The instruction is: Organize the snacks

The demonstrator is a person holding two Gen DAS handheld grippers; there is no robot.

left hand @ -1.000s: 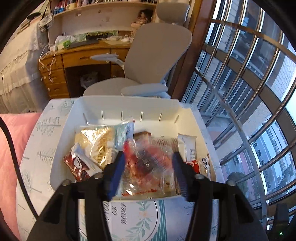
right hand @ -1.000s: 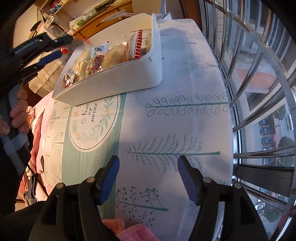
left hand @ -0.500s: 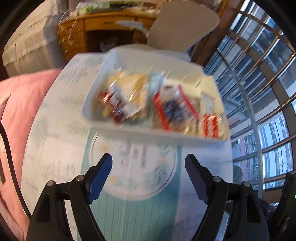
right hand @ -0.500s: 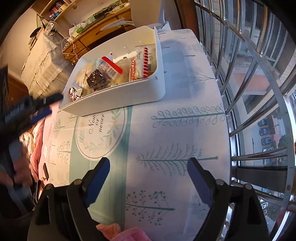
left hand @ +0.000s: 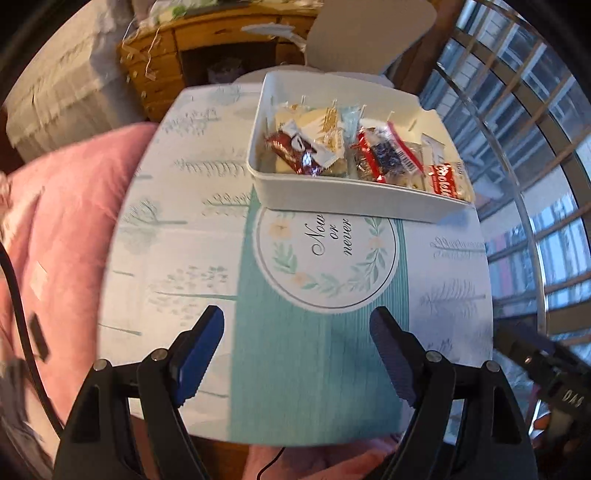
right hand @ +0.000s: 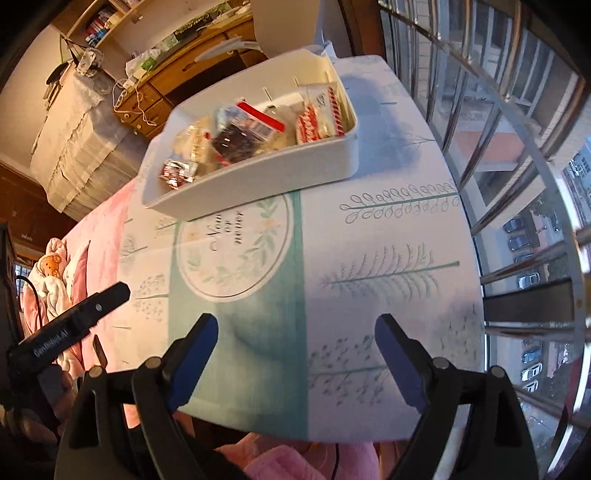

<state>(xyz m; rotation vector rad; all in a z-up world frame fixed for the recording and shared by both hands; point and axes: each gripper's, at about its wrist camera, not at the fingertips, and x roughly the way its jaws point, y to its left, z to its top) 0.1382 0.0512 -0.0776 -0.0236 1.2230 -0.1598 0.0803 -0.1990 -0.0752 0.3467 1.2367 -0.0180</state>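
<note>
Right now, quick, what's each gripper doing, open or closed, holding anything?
Left gripper: open, holding nothing, above the tablecloth.
Right gripper: open, holding nothing, short of the snack bin.

The bin (left hand: 343,199) sits at the far side of the table (left hand: 314,362), holding the snacks (left hand: 354,151). A chair (left hand: 365,33) stands behind the table, a desk (left hand: 207,48) beyond it to the left, and window bars (right hand: 517,155) run along the right
</note>
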